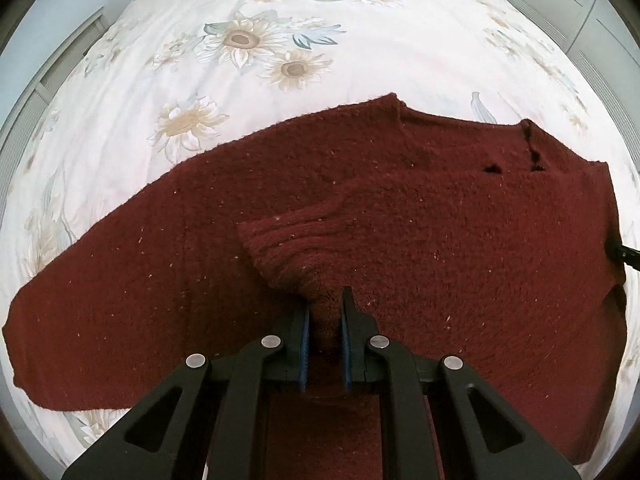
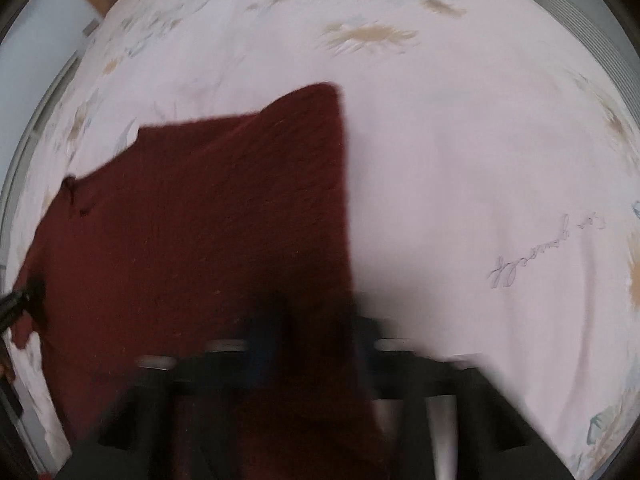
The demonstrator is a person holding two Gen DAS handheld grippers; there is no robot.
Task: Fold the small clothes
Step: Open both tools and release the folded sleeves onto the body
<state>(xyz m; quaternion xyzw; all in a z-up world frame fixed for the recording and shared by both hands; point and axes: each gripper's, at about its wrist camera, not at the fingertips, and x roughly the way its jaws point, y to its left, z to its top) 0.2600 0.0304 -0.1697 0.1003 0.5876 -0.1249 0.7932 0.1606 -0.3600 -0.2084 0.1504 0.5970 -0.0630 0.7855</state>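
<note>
On the floral bedspread [image 1: 360,60], left gripper [image 1: 325,320] jaws pinch the maroon sweater [image 1: 440,220]; right gripper [image 2: 316,344] jaws blurred, seemingly gripping it.

Open bedspread beyond and beside the knit; bed edges hemmed in.

Far half of the floral bedspread [image 1: 304,32] lying bare past the dark red sweater [image 1: 400,208], free for passing over. To the right of the sweater's straight edge [image 2: 344,200], a wide bare stretch of sheet [image 2: 480,168], likewise free. Near ground taken up by the sweater itself, bunched upward between the left gripper [image 1: 325,312] pads. White panelled furniture [image 1: 576,12] close along the bed's sides, narrowing passage there.
</note>
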